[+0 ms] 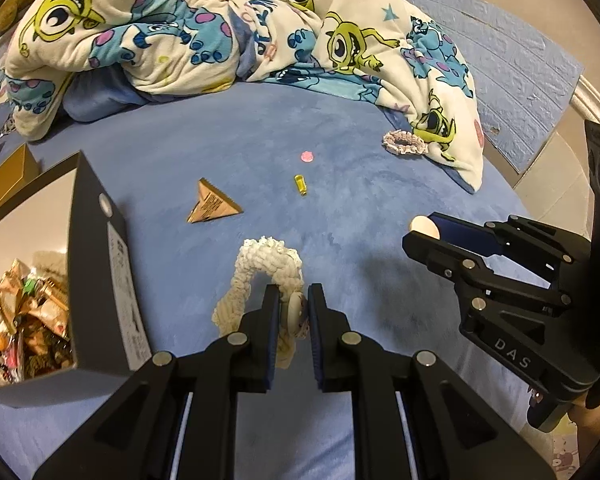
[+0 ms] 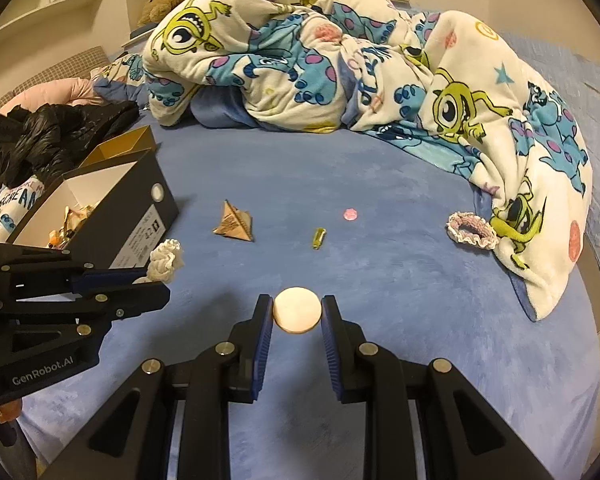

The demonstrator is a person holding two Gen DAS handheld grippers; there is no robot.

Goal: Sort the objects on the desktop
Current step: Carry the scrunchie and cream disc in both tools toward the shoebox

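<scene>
My left gripper (image 1: pixel 294 306) is shut on a cream crocheted scrunchie (image 1: pixel 268 258), which hangs above the blue bedsheet; the same gripper (image 2: pixel 156 280) and scrunchie (image 2: pixel 165 261) show at the left of the right wrist view. My right gripper (image 2: pixel 296 312) is shut on a pale round disc (image 2: pixel 297 310), also lifted off the sheet; in the left wrist view that gripper (image 1: pixel 422 230) shows at the right with the disc (image 1: pixel 424 226) at its tip. A dark open box (image 1: pixel 96 264) with small packets inside stands to the left.
On the sheet lie a brown triangular packet (image 1: pixel 212 206), a small yellow bottle (image 1: pixel 301 185), a pink token (image 1: pixel 307 157) and a pink-white scrunchie (image 1: pixel 402 142). A crumpled cartoon blanket (image 1: pixel 228 28) fills the back. A gold box (image 2: pixel 120 146) and black bag (image 2: pixel 60 124) sit behind the dark box (image 2: pixel 140 216).
</scene>
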